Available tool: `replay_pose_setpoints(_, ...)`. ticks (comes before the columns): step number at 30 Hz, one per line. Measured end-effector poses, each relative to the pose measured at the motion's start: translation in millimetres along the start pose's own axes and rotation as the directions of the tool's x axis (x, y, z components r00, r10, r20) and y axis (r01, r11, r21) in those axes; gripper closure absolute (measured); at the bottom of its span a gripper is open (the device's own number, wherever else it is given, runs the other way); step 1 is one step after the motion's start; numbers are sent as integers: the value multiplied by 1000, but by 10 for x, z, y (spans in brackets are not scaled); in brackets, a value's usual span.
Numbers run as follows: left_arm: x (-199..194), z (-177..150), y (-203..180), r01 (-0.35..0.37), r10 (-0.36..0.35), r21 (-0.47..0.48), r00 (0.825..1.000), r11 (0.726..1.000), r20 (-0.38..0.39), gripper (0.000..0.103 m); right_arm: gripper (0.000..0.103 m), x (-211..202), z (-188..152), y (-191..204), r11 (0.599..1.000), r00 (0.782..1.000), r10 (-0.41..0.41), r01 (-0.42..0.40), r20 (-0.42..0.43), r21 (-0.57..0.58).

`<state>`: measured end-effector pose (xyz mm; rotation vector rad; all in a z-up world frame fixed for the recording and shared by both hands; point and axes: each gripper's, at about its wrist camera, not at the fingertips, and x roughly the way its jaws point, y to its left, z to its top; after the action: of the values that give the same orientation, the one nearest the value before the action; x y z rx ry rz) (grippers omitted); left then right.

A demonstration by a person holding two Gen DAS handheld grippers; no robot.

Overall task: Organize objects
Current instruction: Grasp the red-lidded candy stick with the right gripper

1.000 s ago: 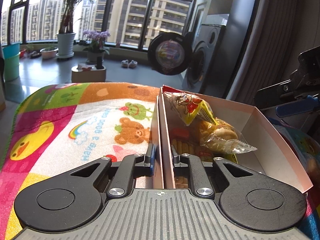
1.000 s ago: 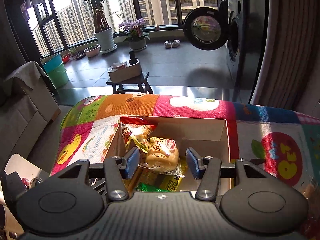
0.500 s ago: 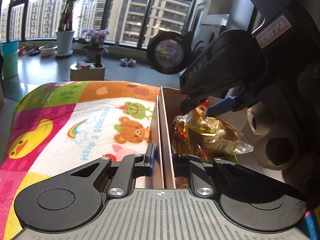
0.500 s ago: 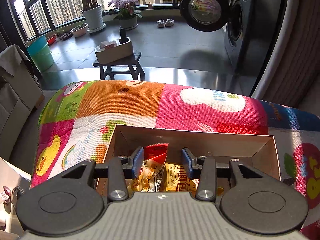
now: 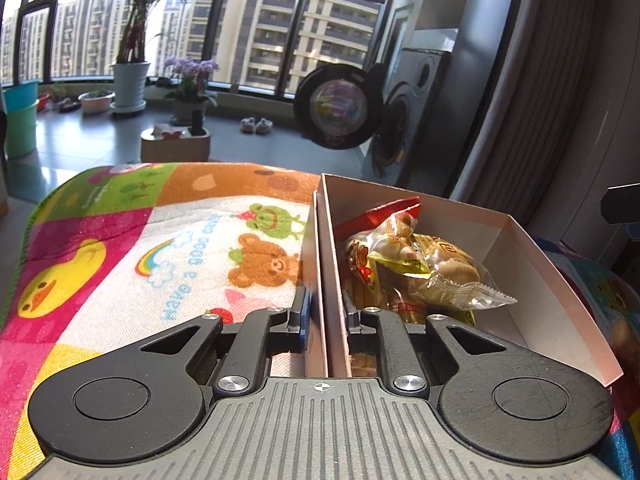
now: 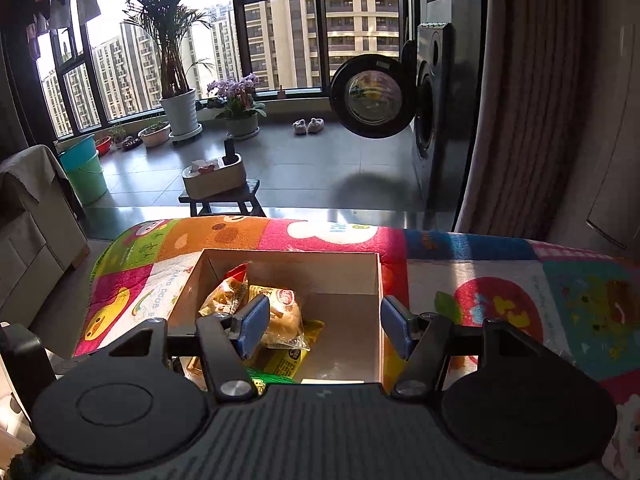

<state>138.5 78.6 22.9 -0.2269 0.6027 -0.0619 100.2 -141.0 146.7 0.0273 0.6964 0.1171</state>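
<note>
A cardboard box (image 5: pixel 532 276) packed with wrapped snacks (image 5: pixel 420 268) was seen resting on a table draped in a cartoon-print mat (image 5: pixel 160 248). Its left wall was clamped between the nearly closed fingers of the left tool (image 5: pixel 324 312), one finger outside the box and one inside. The right tool (image 6: pixel 322 330) was held above the box with its blue pads (image 6: pixel 252 326) spread wide and nothing gripped, a bun packet (image 6: pixel 282 314) lying below and ahead of its left pad. Beyond both tools, a washing machine (image 6: pixel 430 120) with its door open was pictured by the windows.
</note>
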Motion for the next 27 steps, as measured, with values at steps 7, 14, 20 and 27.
replay_pose_setpoints(7,-17,0,-11,-9,9,9,1000,1000,4,87,26,-339,-855,-471,985,984,-175,175,-37,-15)
replay_pose_setpoints(14,-19,-12,-39,-23,22,25,1000,999,10,87,23,-59,-1341,-304,994,991,-105,106,-78,4)
replay_pose_setpoints(20,-16,-13,-41,-22,22,24,1000,999,10,88,23,173,-1429,-101,971,974,-219,212,-61,-109)
replay_pose_setpoints(27,-19,-14,-48,-23,23,25,1000,999,10,87,23,16,-1534,-504,959,955,-284,285,-80,-2)
